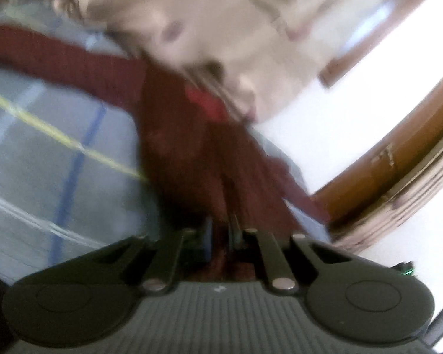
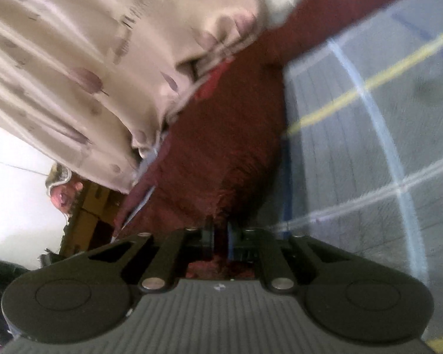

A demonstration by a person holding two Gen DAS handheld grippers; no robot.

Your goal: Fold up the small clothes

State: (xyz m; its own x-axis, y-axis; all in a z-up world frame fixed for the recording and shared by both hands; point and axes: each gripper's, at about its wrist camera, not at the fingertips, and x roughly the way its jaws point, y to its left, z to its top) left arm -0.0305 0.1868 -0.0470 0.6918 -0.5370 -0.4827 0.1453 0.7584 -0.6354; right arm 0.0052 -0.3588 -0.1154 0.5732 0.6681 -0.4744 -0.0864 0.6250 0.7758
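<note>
Maroon knit garment (image 1: 174, 135): I pinch it in left gripper (image 1: 221, 236) and right gripper (image 2: 220, 236), 6 o'clock.
Progress: fold just starting; beige printed cloth (image 2: 73, 59) untouched.

Your left gripper (image 1: 223, 233) is pinched shut on the maroon garment (image 1: 174, 135).

You see the dark red cloth bunched between the closed jaws and spreading away from them, one long part reaching left across the grey plaid sheet (image 1: 38, 153). A beige patterned fabric (image 1: 209, 17) lies beyond it, touching its far edge. The whole view is motion-blurred, so finer detail is lost.
</note>
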